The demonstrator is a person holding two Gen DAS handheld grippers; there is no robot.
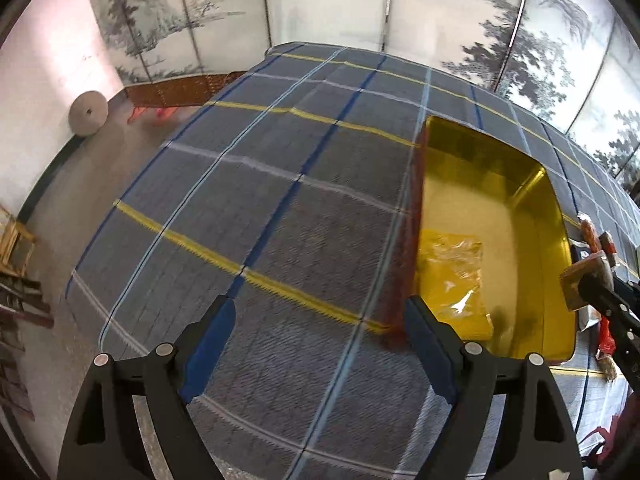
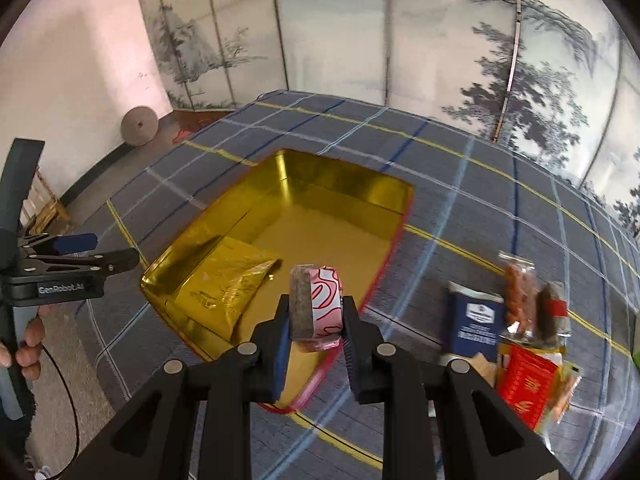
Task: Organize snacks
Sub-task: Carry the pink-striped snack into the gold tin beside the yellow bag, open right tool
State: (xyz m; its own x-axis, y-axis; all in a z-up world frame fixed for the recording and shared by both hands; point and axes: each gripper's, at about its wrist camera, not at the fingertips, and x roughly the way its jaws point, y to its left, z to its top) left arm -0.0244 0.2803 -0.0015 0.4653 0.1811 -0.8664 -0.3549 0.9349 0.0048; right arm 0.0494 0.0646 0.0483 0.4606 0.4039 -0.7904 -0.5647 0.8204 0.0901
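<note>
Clamping a pink-swirl snack (image 2: 318,307), the right gripper (image 2: 314,320) faces the empty, spread left gripper (image 2: 86,252) marked "GenRobot.AI".

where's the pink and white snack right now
The pink and white snack is clamped in the right gripper, centre of the right wrist view, above the gold tin's near edge.

Black hand-held gripper (image 1: 316,320), blue pads (image 1: 210,344)
</note>
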